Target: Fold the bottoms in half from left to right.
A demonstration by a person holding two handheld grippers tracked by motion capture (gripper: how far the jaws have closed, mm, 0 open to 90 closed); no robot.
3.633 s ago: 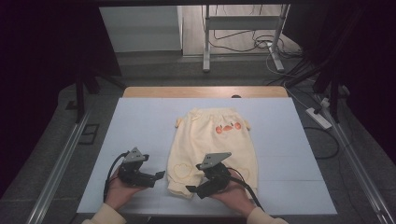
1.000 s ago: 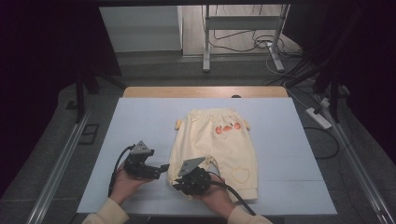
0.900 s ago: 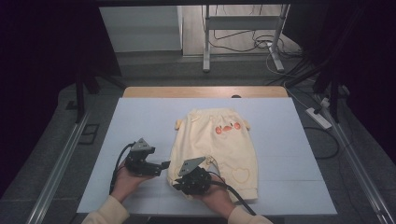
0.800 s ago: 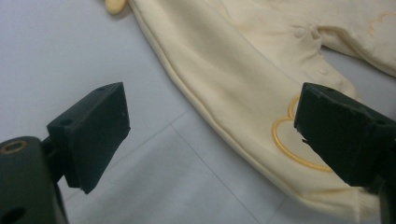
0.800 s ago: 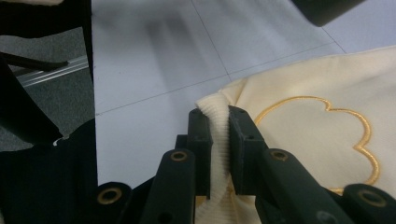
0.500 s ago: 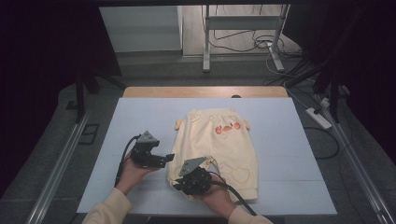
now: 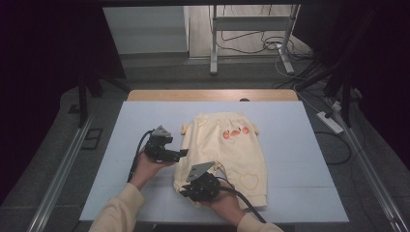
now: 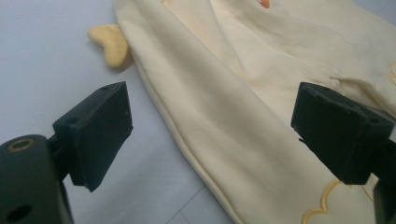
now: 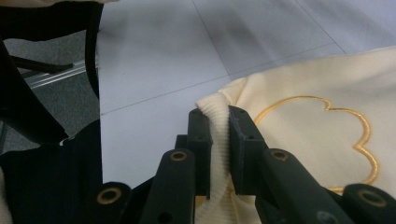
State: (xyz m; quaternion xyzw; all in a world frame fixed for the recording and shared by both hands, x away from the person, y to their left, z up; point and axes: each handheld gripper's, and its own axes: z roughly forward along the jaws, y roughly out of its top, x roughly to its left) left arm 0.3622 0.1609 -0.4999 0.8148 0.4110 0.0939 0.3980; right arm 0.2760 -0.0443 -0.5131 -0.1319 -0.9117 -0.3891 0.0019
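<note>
The right hand-held gripper (image 9: 218,135) is pinching the yellow shorts' ribbed cuff (image 9: 219,140), probably anchoring it, while the left hand-held gripper (image 8: 210,135), jaws spread, is lining up on the shorts' side edge (image 8: 187,140).

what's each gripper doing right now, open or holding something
left gripper: open, jaws apart over the edge of the yellow garment, holding nothing.
right gripper: shut on the garment's ribbed cuff.

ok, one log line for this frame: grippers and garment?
right gripper: shut on ribbed cuff | left gripper: open, over side edge | pale yellow shorts: flat on table
</note>
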